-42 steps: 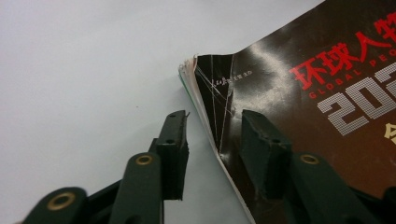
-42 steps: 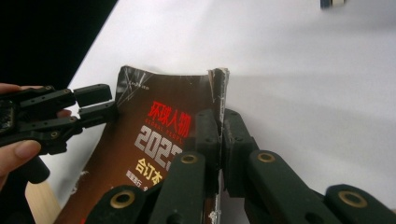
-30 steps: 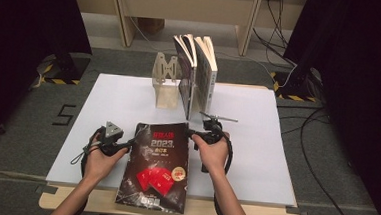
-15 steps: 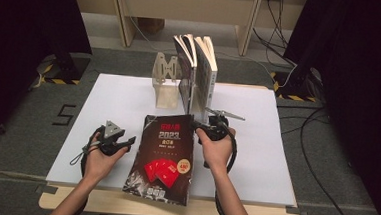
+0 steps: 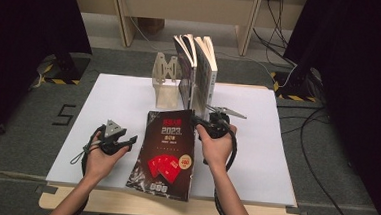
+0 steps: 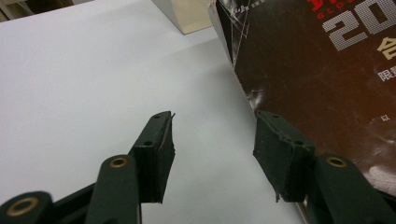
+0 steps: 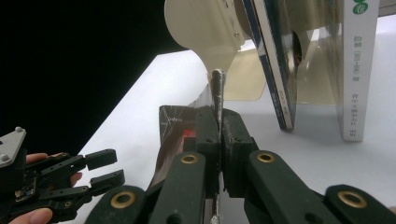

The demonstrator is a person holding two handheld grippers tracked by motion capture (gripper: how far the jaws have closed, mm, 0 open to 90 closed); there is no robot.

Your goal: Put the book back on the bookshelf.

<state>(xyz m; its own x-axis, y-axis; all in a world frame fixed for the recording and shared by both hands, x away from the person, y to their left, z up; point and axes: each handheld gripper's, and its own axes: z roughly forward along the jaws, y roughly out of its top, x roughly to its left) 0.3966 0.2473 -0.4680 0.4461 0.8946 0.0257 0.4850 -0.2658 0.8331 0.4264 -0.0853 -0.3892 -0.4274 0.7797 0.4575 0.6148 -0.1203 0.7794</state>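
A: Rack first. What does the bookend (image 5: 163, 81) hold?

B: Two books (image 5: 197, 68) stand upright against its right side at the far middle of the white table (image 5: 118, 103). Their top pages fan open. In the right gripper view the bookend's cream plate (image 7: 205, 28) sits behind the clamped book edge, and the books' spines (image 7: 352, 70) rest on the table to the right.

A: And the dark magazine (image 5: 167, 153)?

B: It is in front of the rack, its near end over the table's front edge. Its right edge is raised, so the cover tilts toward the left hand.

A: Right gripper (image 5: 212, 125)?

B: Jaws are closed on the magazine's right edge near the top corner. The right gripper view shows the pads (image 7: 205, 135) pressed together with the thin edge (image 7: 218, 88) standing up between them.

A: Left gripper (image 5: 126, 142)?

B: Jaws are spread wide and hold nothing. It is just beside the magazine's left edge; in the left gripper view the right pad (image 6: 280, 149) overlaps the cover's border (image 6: 327, 93), contact unclear.

A: Changes from a second ago?

B: The magazine lay flatter and nearer the person then; it has shifted toward the rack. The right gripper has moved forward with it. The left gripper has let go and drawn back to the left.
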